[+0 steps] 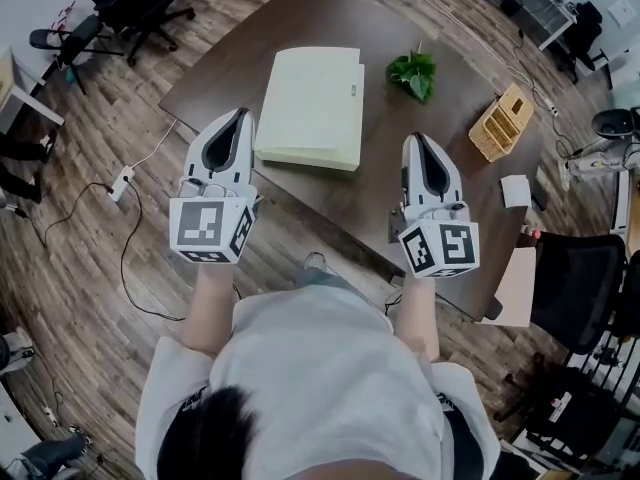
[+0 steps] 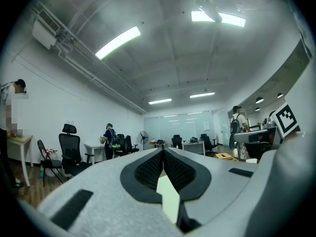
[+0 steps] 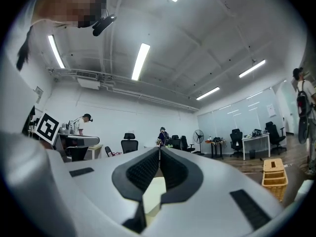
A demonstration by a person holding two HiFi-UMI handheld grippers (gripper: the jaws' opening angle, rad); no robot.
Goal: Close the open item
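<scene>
Clearly the table (image 1: 420, 158) carries everything, and the task's thing, a pale flat case (image 1: 312, 103), lies on it at 12 o'clock from me, between my two arms' lines of reach. Its cover looks to lie flat already, so I judge the closing done or nearly so. Both claws hang short of the table's near edge, which suits a rest pose and not a reach. My left claw (image 1: 240, 113), at 11 o'clock, has its jaws pressed together on nothing. My right claw (image 1: 415, 138), at 1 o'clock, is likewise closed and empty, touching nothing.
</scene>
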